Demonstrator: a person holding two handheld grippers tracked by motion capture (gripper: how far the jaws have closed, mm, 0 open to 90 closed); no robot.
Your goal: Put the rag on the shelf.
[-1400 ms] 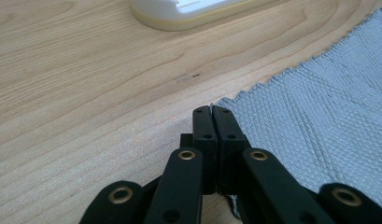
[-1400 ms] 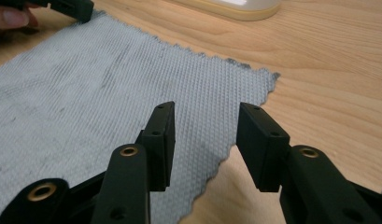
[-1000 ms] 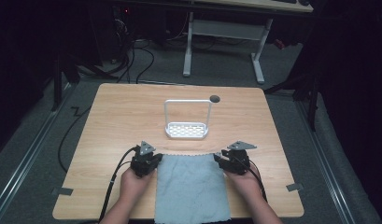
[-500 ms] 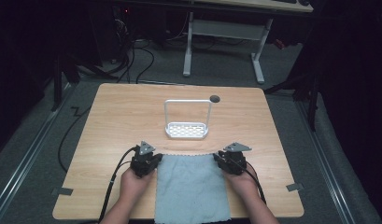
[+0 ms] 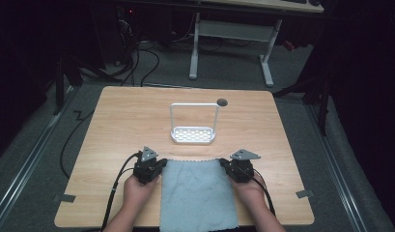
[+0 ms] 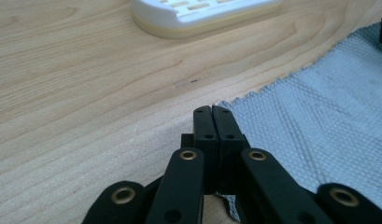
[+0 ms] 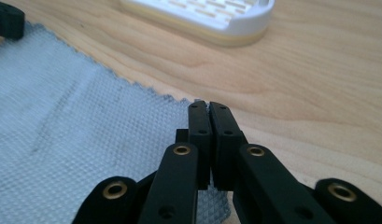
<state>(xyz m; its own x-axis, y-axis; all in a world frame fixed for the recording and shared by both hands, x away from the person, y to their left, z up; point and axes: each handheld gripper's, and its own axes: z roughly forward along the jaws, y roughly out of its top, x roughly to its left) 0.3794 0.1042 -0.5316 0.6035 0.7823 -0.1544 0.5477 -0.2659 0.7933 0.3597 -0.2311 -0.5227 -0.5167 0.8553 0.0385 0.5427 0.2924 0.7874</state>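
Both grippers, left [image 5: 159,164] and right [image 5: 225,163], pinch the cloth's [image 5: 197,195] far corners, right jaws having just closed, ready to lift toward the rack [image 5: 193,135] at twelve o'clock

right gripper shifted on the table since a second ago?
No. In the high view the right gripper stays beside the white rack, at the cloth's far right corner; its jaws have just closed on that corner.

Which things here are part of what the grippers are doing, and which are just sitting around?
In use: grey cloth; left gripper, shut on its far left corner; right gripper, just closed on its far right corner.
Lying about: white rack; wooden table; desk behind.
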